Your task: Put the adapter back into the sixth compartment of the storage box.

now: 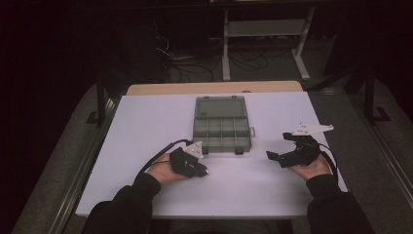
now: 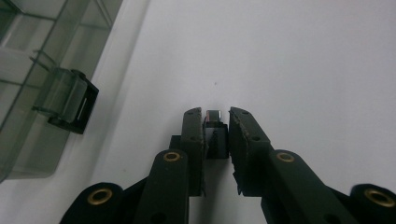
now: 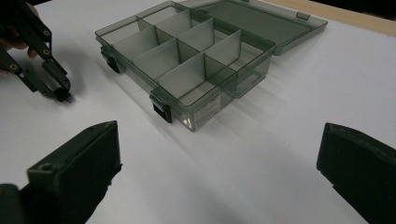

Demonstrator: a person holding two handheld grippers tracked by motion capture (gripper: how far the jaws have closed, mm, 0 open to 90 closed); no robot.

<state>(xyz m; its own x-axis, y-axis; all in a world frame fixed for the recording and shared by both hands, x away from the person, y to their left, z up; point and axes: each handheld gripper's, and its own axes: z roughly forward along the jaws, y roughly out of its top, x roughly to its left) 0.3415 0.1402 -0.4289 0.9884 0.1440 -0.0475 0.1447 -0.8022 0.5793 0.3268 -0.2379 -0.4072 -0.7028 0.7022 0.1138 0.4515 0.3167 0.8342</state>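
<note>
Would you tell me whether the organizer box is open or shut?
Open: the box has its lid laid flat behind it, dividers exposed.

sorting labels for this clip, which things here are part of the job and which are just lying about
Part of the job:
- small black part, clamped in the left gripper just above the table
- open compartment box
- right gripper, jaws apart, holding nothing

Just lying about:
- cables on the floor
- metal frame behind the table

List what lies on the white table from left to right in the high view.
Left gripper, shut on a small black part → open compartment box → right gripper, jaws wide open with nothing between them.
</note>
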